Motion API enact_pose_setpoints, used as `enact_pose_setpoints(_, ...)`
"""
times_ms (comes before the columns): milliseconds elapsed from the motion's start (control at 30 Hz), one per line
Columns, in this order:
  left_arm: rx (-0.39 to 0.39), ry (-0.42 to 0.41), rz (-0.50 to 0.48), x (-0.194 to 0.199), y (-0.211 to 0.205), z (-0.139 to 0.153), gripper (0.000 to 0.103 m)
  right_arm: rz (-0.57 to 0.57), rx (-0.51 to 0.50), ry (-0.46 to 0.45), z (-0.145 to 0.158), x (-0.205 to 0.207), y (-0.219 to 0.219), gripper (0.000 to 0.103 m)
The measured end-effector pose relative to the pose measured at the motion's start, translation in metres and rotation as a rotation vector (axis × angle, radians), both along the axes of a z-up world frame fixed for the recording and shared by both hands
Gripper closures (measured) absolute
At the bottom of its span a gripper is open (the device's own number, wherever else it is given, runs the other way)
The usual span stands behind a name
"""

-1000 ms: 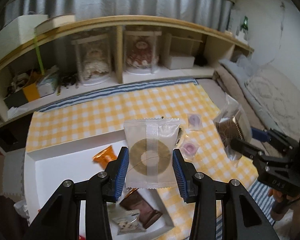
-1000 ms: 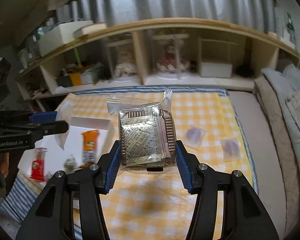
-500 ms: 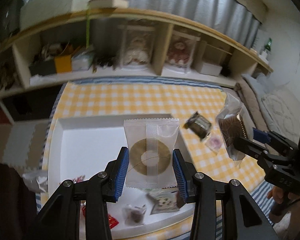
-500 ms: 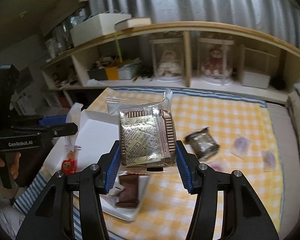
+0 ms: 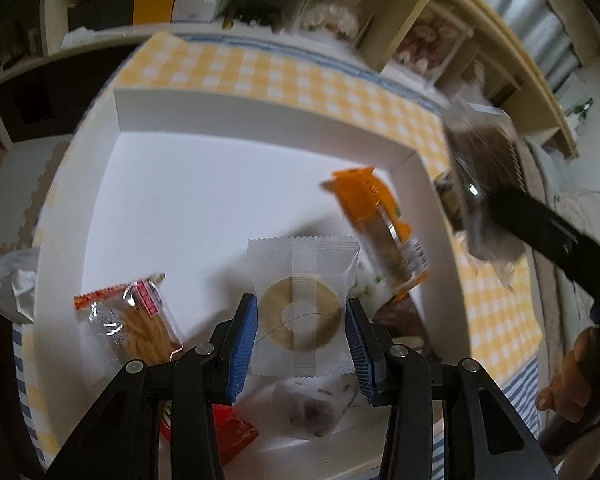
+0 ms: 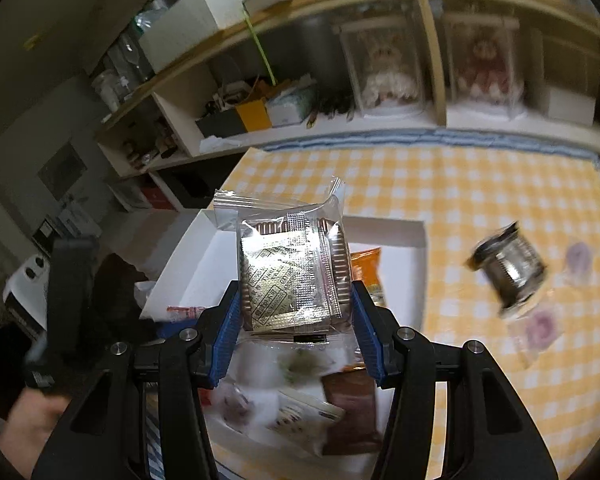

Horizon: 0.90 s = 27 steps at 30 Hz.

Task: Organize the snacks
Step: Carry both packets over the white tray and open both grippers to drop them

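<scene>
The left gripper (image 5: 300,336) clamps a white translucent packet with a tan ring-shaped snack (image 5: 302,308) between its blue ribbed pads, above a shallow white cardboard box (image 5: 260,120). Below-left of it lies a clear red-topped packet of pale sticks (image 5: 134,320); up-right, an orange wrapper (image 5: 380,224). Far right, blurred, the right gripper (image 5: 476,204) carries a clear packet of brown biscuits (image 5: 488,160).

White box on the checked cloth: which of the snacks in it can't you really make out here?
- Left wrist view: red packet in the white box, hidden by the left gripper.
- Right wrist view: snacks below the right gripper, motion-blurred.
- Right wrist view: orange packet, mostly behind the held foil pack.
</scene>
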State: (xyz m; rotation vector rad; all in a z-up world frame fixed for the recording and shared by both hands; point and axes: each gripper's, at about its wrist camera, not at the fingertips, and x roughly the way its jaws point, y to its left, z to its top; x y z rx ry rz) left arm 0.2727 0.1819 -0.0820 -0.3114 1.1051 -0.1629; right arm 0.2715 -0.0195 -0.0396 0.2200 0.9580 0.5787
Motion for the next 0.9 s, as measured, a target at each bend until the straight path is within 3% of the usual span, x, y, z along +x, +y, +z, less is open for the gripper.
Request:
enact_pose_setpoints(267,-0.043,0.091,0.008,0.002,0.010,-0.020,0.060,-0.004,0.033,0.135,-0.039,0.021,0.032,0.050)
enact_pose_setpoints(367,-0.005,0.104,0.015,0.005,0.017,-0.022,0.060,-0.007,0.042,0.175,-0.052,0.026,0.041,0.049)
enact_pose_setpoints(533,0.163,0.097,0.015,0.003,0.024,-0.017,0.060,-0.007,0.038,0.225,-0.069,0.031,0.051,0.050)
enact_pose_setpoints(733,0.145,0.099,0.036,-0.003,0.032,-0.012,0.060,-0.011,0.012,0.244,-0.081,0.034,0.062,0.049)
enact_pose_setpoints(833,0.158,0.102,0.020,-0.002,0.028,-0.014,0.060,-0.031,-0.002,0.247,-0.083,0.035,0.065,0.041)
enact_pose_setpoints(867,0.157,0.103,0.015,-0.002,0.028,-0.013,0.060,-0.033,-0.008,0.250,-0.082,0.034,0.065,0.035)
enact_pose_setpoints(900,0.157,0.105,0.012,-0.003,0.024,-0.016,0.060,-0.031,-0.014,0.245,-0.081,0.033,0.065,0.022)
